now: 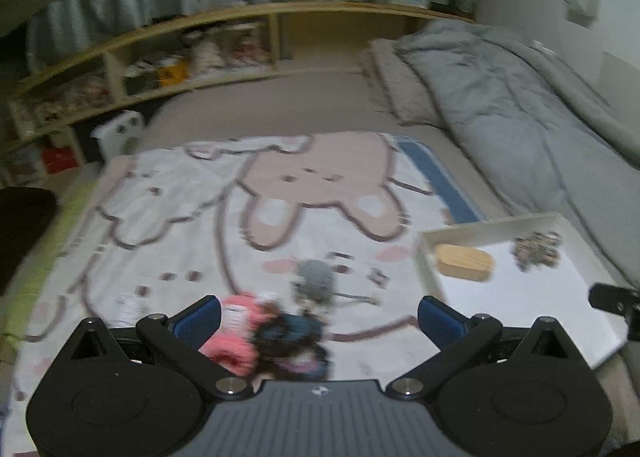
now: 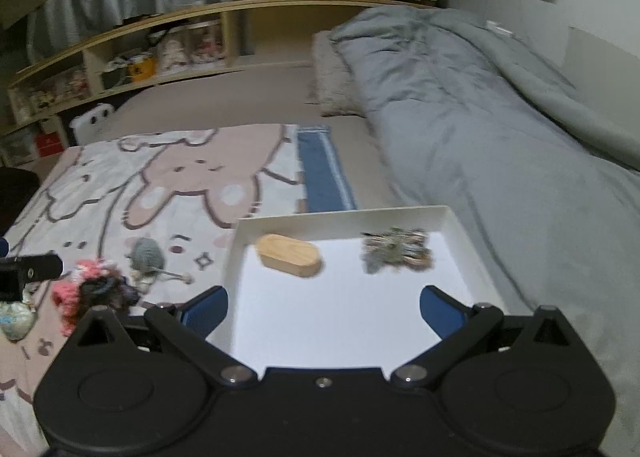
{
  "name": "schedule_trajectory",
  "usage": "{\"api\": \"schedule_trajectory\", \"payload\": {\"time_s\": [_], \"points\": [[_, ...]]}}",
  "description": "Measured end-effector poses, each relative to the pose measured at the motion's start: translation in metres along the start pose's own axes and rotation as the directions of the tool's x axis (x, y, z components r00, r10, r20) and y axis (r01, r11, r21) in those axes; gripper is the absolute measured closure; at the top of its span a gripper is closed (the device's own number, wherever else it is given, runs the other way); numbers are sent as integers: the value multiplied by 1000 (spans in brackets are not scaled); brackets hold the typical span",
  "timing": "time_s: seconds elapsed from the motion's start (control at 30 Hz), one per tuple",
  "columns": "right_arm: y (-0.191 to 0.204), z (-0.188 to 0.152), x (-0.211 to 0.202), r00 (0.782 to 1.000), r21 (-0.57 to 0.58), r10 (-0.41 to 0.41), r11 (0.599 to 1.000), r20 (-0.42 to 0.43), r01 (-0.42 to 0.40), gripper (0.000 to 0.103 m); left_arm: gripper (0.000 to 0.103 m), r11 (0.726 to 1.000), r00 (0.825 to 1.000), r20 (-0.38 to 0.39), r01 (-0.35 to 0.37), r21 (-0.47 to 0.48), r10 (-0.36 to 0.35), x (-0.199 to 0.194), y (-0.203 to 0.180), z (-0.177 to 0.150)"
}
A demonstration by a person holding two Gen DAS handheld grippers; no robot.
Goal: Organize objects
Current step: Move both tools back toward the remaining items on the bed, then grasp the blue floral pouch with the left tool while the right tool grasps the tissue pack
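Note:
A white tray lies on the bed and holds a wooden oval block and a patterned fabric piece. Left of it, on the cartoon blanket, lie a grey knitted mouse, a pink knitted item and a dark scrunchie. My right gripper is open and empty above the tray's near part. My left gripper is open, with the pink item and dark scrunchie between its fingers. The tray is to its right.
A grey duvet and a pillow cover the right side of the bed. A wooden shelf unit with clutter runs along the back. A white bear-shaped object stands beyond the blanket's far left.

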State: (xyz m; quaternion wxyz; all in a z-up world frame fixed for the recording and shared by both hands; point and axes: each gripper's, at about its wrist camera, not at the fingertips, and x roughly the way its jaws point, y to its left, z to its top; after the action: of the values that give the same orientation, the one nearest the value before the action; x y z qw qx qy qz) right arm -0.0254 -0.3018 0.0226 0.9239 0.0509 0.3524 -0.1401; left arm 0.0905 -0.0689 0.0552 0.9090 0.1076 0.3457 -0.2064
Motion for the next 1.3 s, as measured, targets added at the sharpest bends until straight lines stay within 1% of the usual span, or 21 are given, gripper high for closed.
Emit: {"api": "schedule_trajectory", "payload": {"time_s": [0.1,0.23,0.37,0.47,0.57,0.63,0.77,0.83,0.87,0.93,1.03,1.13,1.23,1.3], "points": [[21,2,5,999,-22,32,999,5,-32,0,0,998,998,18,-62,-20,63,-1,19,-1],[44,4,12,997,-42,69,997,17,-69,0,0,992,994,11,-107,-61,108,2,43,-3],[68,6,20,994,-74,108,992,27,-105,0,0,981,988,-1,-155,-120,156,8,69,-7],[81,6,28,990,-57,134,990,35,-132,0,0,965,981,-23,-195,-175,194,13,89,-9],[87,7,40,972,-3,233,973,14,-233,0,0,948,974,-36,-226,-222,224,16,108,-11],[94,8,49,962,29,275,961,2,-274,0,0,938,969,-41,-247,-241,245,18,120,-13],[113,6,64,960,28,278,960,1,-278,0,0,910,952,-60,-304,-280,300,23,141,-19],[122,4,71,960,17,281,960,0,-281,0,0,891,938,-85,-346,-294,336,27,149,-22],[125,2,74,957,11,291,957,3,-291,0,0,886,934,-93,-356,-298,344,29,152,-23],[130,-1,80,949,-4,315,949,1,-315,0,0,879,933,-105,-361,-312,345,34,161,-25],[143,-8,91,942,-64,335,940,-24,-336,0,0,867,927,-135,-375,-330,349,43,170,-26],[154,-18,99,935,-123,350,927,-49,-354,0,0,854,922,-197,-385,-351,334,58,182,-29],[162,-30,108,918,-144,387,907,-88,-396,0,0,841,910,-258,-402,-362,323,71,190,-34],[167,-38,113,904,-157,413,891,-114,-427,0,0,832,898,-300,-420,-363,322,78,194,-38]]}}
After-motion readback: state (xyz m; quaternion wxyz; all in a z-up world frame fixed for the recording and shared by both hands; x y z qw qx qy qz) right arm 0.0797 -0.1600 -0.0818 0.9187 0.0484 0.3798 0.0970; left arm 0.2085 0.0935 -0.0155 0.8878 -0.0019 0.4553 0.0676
